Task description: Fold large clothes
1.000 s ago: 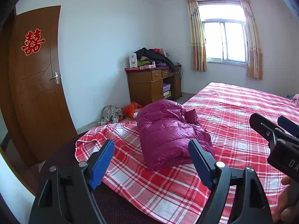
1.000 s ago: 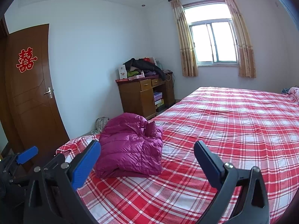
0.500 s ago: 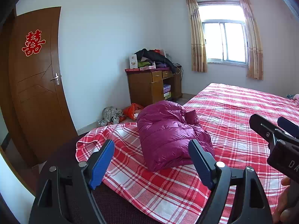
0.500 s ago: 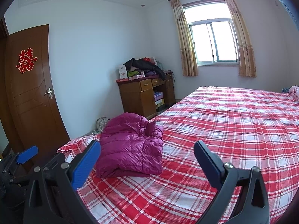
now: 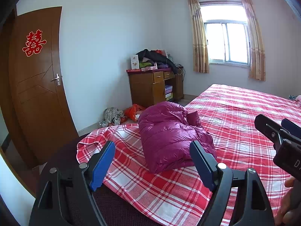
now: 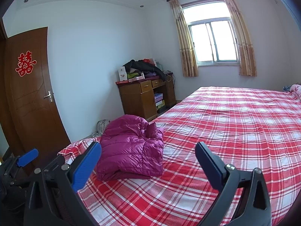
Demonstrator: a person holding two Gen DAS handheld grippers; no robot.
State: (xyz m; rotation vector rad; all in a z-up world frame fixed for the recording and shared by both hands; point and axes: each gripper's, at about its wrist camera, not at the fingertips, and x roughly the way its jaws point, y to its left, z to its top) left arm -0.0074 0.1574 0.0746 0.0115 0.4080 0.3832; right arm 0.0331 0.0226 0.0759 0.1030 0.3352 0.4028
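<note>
The red plaid bed (image 6: pixel 235 131) is carrying the folded magenta jacket (image 6: pixel 131 150) near its corner. I'm holding the left gripper (image 5: pixel 152 162) and right gripper (image 6: pixel 148 163) spread wide, gripping nothing, short of it.

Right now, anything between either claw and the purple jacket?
Nothing visible. The purple jacket lies folded on the plaid bedsheet, and only bare sheet separates it from the open left claw and the open right claw.

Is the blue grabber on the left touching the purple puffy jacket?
Apart. Right wrist view: left gripper sits off the bed's corner, bedsheet between it and the jacket.
</note>
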